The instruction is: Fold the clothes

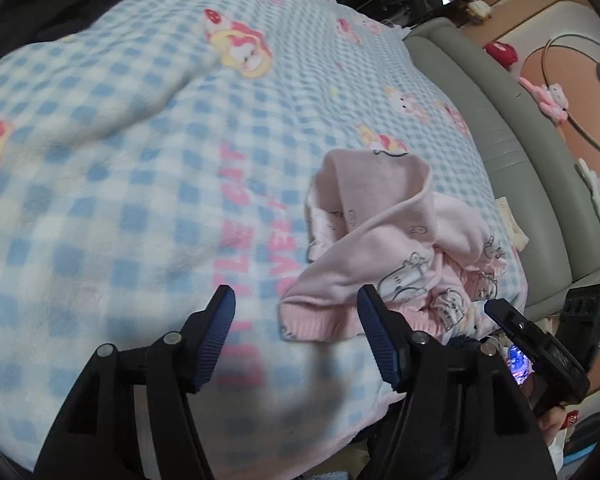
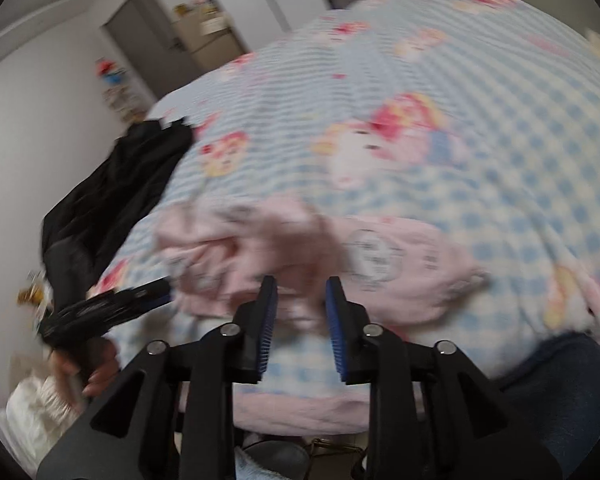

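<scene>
Looking at: we see a bed (image 1: 140, 160) covered by a blue-and-white checked blanket (image 1: 112, 216) printed with cartoon figures and pink lettering.
Garment: a small pink garment (image 1: 380, 240) with printed animal outlines lies crumpled on the blanket, close to the bed's near edge and toward its right side in our left wrist view; a ribbed cuff (image 1: 312, 320) points at the near edge.
Left gripper: our left gripper (image 1: 296, 300) stands wide open over the blanket, and the pads hold nothing; the cuff lies between the fingertips, beside the right finger (image 1: 374, 328).
Right gripper: our right gripper (image 2: 301, 294) is partly open, its fingertips just in front of the blurred pink garment (image 2: 292, 248); we see no cloth pinched between the pads.
Other gripper in view: in the right wrist view the left gripper (image 2: 112, 308) shows at the left, held by a hand (image 2: 88, 368).
Nearby: a dark garment (image 2: 112, 200) lies at the bed's far left edge in that view; a grey padded bed frame (image 1: 500, 132) runs along the right side.
</scene>
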A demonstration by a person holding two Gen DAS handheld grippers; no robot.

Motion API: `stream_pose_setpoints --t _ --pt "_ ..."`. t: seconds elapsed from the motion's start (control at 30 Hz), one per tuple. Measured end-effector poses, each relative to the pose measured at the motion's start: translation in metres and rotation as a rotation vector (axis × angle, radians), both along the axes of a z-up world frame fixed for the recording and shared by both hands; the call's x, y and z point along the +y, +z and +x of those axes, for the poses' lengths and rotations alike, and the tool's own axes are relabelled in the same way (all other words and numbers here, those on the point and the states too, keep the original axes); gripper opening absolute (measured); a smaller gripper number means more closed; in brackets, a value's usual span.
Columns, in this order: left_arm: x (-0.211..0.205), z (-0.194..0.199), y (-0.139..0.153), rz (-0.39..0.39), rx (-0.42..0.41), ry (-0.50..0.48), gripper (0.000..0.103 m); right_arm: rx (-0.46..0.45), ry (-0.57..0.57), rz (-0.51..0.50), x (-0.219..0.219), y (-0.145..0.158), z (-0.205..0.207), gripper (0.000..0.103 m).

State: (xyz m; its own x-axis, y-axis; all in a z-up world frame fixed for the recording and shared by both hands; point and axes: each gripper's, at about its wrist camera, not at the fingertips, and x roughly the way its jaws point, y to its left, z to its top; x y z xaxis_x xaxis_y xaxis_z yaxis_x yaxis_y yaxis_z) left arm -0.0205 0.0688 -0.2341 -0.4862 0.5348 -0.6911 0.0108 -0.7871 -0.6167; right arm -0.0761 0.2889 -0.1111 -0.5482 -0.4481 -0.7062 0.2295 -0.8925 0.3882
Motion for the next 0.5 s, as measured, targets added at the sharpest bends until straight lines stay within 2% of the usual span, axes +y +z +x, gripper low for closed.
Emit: stream_pose_setpoints --t 0.03,0.07,0.13,0.2,0.23,0.27,0.3,0.33,0.37,0.4,0.43,0.5 --pt "0.003 -0.003 -0.001 0.017 -0.005 -0.01 0.066 0.002 0.01 0.005 -0.005 0.0 -0.001 0.047" --pt "0.009 -0.005 -0.003 0.017 -0.014 -0.024 0.066 0.003 0.02 0.009 -0.01 -0.001 -0.003 0.051" --pt "0.02 -0.009 -0.006 0.0 -0.024 -0.049 0.066 0.001 0.027 0.005 -0.017 -0.001 -0.007 0.053" --pt "0.031 -0.012 -0.007 -0.033 -0.024 -0.071 0.063 0.006 0.025 0.002 -0.022 -0.002 -0.013 0.065" --pt "0.035 -0.015 -0.008 -0.042 -0.025 -0.076 0.059 0.012 0.008 0.044 -0.024 -0.004 -0.021 0.071" --pt "0.039 -0.019 -0.009 -0.064 -0.039 -0.071 0.056 0.013 -0.013 0.095 -0.026 -0.008 -0.03 0.071" --pt "0.041 -0.023 -0.008 -0.099 -0.053 -0.063 0.044 -0.002 -0.036 0.168 -0.028 -0.014 -0.043 0.071" --pt "0.042 -0.029 -0.007 -0.119 -0.07 -0.062 0.028 -0.024 -0.039 0.202 -0.027 -0.02 -0.055 0.054" --pt "0.042 -0.035 -0.007 -0.138 -0.086 -0.062 0.021 -0.054 -0.028 0.186 -0.025 -0.025 -0.067 0.015" --pt "0.04 -0.045 -0.002 -0.131 -0.099 -0.053 0.015 -0.088 -0.016 0.145 -0.023 -0.026 -0.08 0.009" --pt "0.036 -0.056 0.004 -0.121 -0.111 -0.043 0.015 -0.106 -0.004 0.116 -0.022 -0.023 -0.092 0.008" --pt "0.021 -0.085 0.056 -0.128 -0.028 0.015 0.014 -0.04 0.018 0.143 -0.025 0.014 -0.119 0.007"
